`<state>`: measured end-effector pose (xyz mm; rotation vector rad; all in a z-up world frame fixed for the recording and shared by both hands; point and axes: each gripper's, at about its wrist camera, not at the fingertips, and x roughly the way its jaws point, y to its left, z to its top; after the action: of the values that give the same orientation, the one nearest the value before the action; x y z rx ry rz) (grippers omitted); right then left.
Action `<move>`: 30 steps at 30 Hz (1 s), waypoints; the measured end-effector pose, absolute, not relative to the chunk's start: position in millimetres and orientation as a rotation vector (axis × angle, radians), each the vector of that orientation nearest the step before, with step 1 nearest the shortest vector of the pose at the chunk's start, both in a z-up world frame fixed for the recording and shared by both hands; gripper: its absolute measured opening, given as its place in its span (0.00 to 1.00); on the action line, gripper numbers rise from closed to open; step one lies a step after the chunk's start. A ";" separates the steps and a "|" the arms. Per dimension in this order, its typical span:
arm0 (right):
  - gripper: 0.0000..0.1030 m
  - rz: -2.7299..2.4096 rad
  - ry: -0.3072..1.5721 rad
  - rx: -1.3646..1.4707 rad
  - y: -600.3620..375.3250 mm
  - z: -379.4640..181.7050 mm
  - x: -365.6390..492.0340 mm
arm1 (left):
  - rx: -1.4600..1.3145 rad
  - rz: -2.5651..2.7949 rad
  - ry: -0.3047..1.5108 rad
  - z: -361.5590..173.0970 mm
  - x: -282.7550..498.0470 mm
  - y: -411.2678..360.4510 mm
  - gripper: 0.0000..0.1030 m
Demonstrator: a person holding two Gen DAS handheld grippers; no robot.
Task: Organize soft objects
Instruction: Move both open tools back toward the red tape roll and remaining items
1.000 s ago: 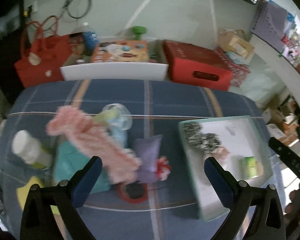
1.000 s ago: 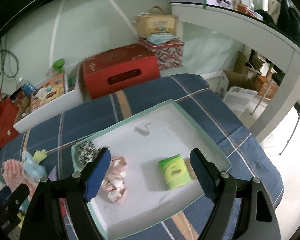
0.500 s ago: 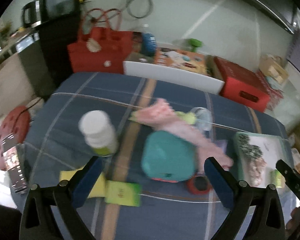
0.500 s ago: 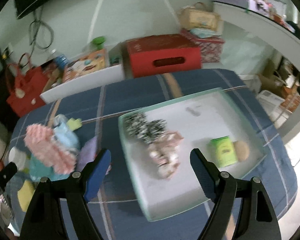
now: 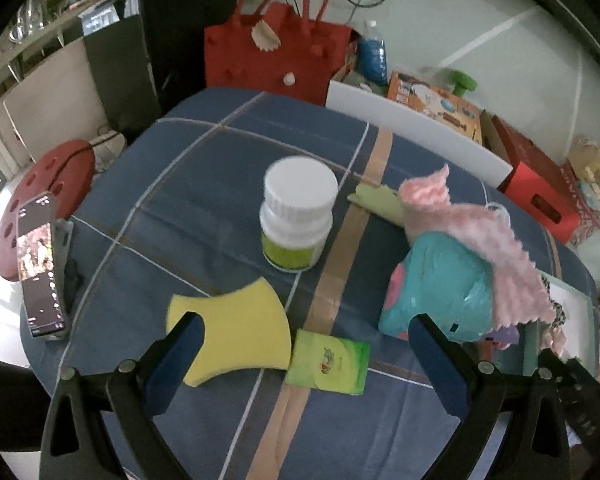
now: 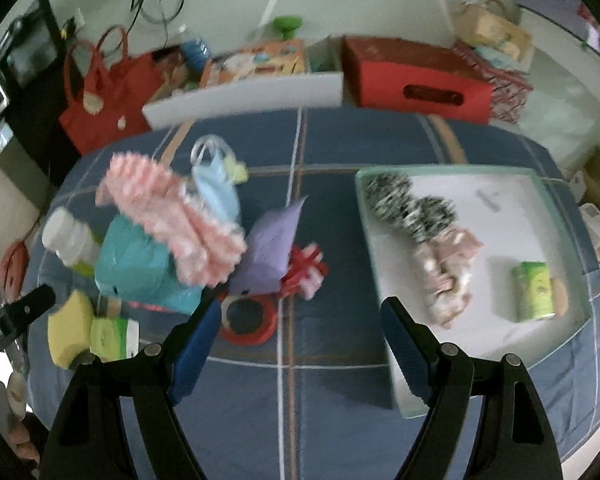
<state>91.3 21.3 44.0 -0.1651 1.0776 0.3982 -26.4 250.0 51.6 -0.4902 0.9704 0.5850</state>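
The left gripper (image 5: 308, 356) is wide open and holds nothing. It hangs over a yellow sponge (image 5: 236, 332) and a small green pack (image 5: 328, 364) that touch each other on the blue cloth (image 5: 204, 184). A white bottle (image 5: 296, 216) stands behind them. The right gripper (image 6: 300, 344) is wide open and empty too, above a red ring (image 6: 248, 320). A pink fluffy cloth (image 6: 176, 220) lies on a teal bag (image 6: 136, 264). A tray (image 6: 500, 320) on the right holds more soft things.
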 end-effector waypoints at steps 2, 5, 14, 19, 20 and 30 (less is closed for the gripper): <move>0.80 0.408 1.110 -0.186 28.7 32.6 91.0 | -0.486 0.567 0.994 45.1 -22.6 247.2 1.00; 0.80 0.418 1.150 -0.215 39.2 15.6 91.5 | -0.471 0.550 1.038 33.9 -16.2 242.7 1.00; 0.80 0.441 1.229 -0.269 54.8 -17.1 90.8 | -0.501 0.504 1.165 -6.1 -5.1 238.3 1.00; 0.80 0.445 1.250 -0.292 60.7 -30.3 91.1 | -0.501 0.513 1.195 -16.3 -0.4 237.2 1.00; 0.80 0.449 1.249 -0.296 62.3 -32.5 91.3 | -0.496 0.515 1.199 -17.1 1.3 237.8 1.00; 0.80 0.444 1.217 -0.346 73.4 -44.3 99.9 | -0.531 0.508 1.197 -14.9 1.3 239.9 1.00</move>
<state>99.9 73.4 -44.3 -0.3455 1.2170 0.4444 1.3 239.9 -14.9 -0.5308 1.1967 0.5079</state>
